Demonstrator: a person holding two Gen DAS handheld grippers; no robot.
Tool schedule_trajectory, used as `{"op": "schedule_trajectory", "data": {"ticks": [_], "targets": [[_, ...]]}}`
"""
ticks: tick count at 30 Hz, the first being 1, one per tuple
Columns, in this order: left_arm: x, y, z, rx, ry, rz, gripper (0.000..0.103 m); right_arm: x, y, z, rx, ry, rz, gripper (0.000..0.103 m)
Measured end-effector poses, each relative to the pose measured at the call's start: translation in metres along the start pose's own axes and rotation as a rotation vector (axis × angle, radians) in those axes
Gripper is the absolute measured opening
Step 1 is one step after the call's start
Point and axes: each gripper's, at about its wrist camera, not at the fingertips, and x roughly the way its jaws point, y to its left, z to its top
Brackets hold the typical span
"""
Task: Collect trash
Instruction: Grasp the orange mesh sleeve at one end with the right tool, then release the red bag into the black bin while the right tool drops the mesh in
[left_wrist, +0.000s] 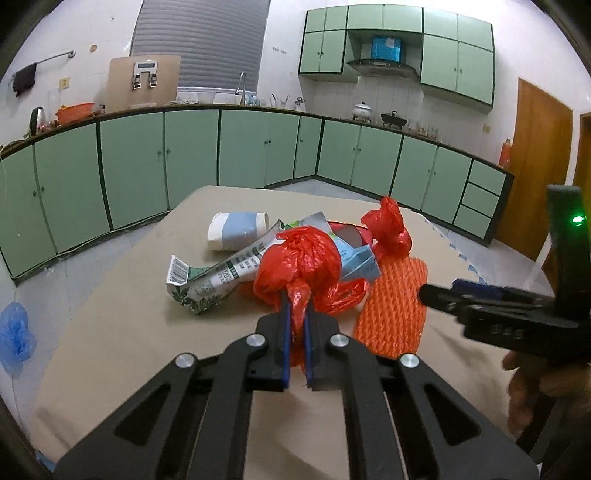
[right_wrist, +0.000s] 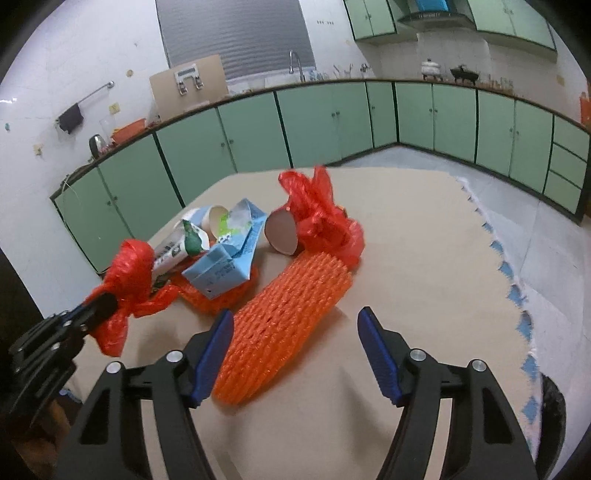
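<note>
The left claw (left_wrist: 297, 310) is closed on a twisted end of the red plastic bag (left_wrist: 299, 262). The right claw (right_wrist: 295, 343) stands wide open, holding nothing, over the orange foam net (right_wrist: 284, 325). The cartons (right_wrist: 225, 258) and cups (no bin in view) lie loose on the surface (right_wrist: 406, 258), so most collecting remains.

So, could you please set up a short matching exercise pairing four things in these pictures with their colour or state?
Things:
1. left gripper
2. right gripper
3. foam net sleeve
4. milk carton

Descriptions:
A. light blue, crushed, lying in the pile
B. open, nothing between its fingers
C. orange, lying lengthwise on the table
D. shut on a twisted end of the red plastic bag

Pairs: 1-D, 2-B, 3-C, 4-A
</note>
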Motion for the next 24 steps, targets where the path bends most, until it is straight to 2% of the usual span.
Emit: {"op": "schedule_trajectory", "data": {"ticks": [9,10,11,13,14,16,24], "targets": [[-0.003,0.009,0.003,-0.018,-0.009,0.012,0.004,0.032,0.001,-0.002,0.058,0.084,0.025,0.068],[-0.002,0.009,0.002,-0.017,-0.006,0.013,0.004,0.034,0.001,-0.003,0.061,0.093,0.026,0.064],[-0.002,0.009,0.002,-0.016,-0.003,0.014,0.004,0.036,0.0,-0.004,0.061,0.104,0.031,0.05],[-0.001,0.009,0.001,-0.012,0.002,0.022,0.004,0.038,0.001,-0.006,0.048,0.114,0.031,0.036],[-0.001,0.01,0.001,-0.013,0.004,0.023,0.004,0.037,0.002,-0.007,0.04,0.115,0.034,0.024],[-0.002,0.012,0.002,-0.017,0.004,0.023,0.004,0.032,0.002,-0.007,0.03,0.109,0.036,0.011],[-0.015,0.006,0.003,-0.009,-0.006,0.02,0.004,-0.012,-0.002,-0.003,0.019,0.052,0.058,0.01]]}}
